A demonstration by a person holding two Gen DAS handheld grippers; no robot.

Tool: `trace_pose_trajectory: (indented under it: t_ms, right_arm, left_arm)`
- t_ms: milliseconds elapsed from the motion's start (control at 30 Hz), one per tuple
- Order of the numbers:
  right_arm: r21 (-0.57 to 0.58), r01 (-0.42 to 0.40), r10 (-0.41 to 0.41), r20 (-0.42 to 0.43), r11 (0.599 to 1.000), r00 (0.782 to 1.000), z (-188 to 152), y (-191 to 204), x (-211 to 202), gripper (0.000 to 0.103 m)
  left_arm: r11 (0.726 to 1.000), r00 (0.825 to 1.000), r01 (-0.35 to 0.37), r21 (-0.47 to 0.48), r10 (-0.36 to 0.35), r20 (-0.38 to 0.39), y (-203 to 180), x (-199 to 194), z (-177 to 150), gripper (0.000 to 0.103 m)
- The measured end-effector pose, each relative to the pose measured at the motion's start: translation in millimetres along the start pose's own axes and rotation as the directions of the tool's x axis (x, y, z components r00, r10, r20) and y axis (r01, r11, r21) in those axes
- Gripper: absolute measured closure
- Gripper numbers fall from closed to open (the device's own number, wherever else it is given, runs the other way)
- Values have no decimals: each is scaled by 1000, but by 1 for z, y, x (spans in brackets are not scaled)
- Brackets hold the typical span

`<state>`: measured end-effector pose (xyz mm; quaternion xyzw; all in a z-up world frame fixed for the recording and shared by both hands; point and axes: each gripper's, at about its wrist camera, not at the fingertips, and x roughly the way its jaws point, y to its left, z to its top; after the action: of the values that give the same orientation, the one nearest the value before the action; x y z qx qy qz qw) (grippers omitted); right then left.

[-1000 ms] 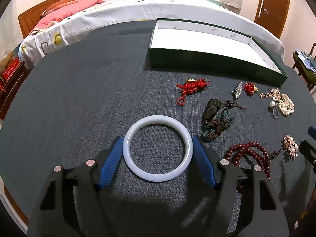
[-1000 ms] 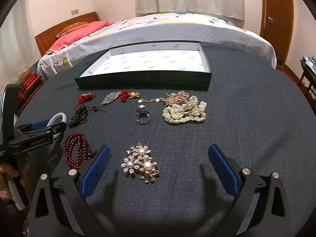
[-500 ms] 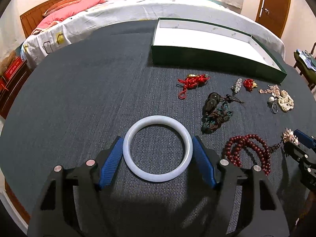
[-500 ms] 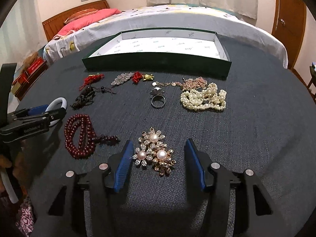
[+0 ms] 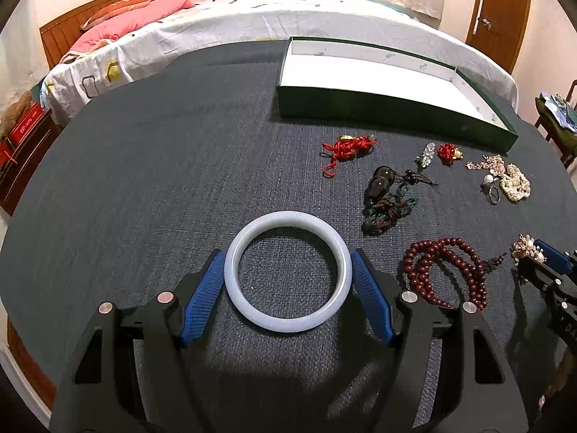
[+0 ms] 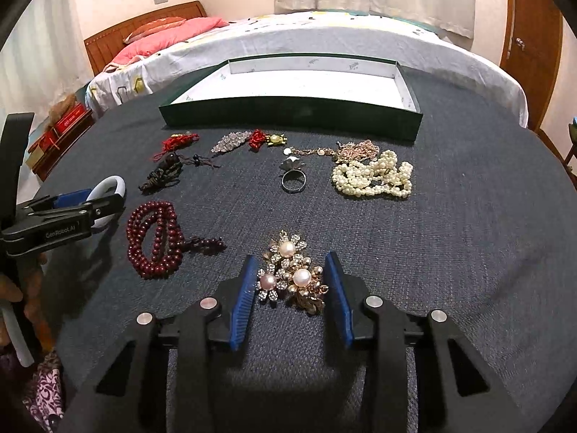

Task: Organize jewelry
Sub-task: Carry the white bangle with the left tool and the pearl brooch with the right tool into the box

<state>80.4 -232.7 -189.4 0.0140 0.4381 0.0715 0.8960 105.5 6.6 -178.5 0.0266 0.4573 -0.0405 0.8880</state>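
Milky white round jade bangle (image 5: 287, 271) lies on the dark grey woven counter (image 5: 151, 166); far off, the flat box (image 6: 288, 115) is dark green outside, white inside. Dark red beaded strand (image 6: 153, 240), cream pearl rope (image 6: 373, 179), gold flower brooch with pink-white pearls (image 6: 290, 276), blue-padded black tool (image 6: 291, 297)

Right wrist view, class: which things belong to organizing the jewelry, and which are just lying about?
Belong:
pearl flower brooch between right claw pads
white bangle in left claw
red bead strand
pearl necklace
ring
green box

Lying about:
bed
pink pillow
door
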Motion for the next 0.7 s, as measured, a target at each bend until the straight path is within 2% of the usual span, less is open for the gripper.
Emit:
trace_pose_trajectory:
  t_ms: [33,433,500,700]
  right_arm:
    - [0,1,-1,3,1000,1000,0,0,-1,68]
    - [22,-2,2,28,1000,1000,2,-5,-12,68]
    - [17,-15,15,28,1000,999,3,-6,-13,86]
    - [41,-36,36,7,998,999,3,-10,-10,87]
  left_arm:
    - [1000,1000,1,-1,-1,5,0,-2,0,34]
    - [1000,999,2,-4,-2,33,0,-15,5,34]
    - [1000,999,3,-5,-3,36,-1,-16,5,34]
    - [1000,999,6,1,-6,32,-3,-15,4,34]
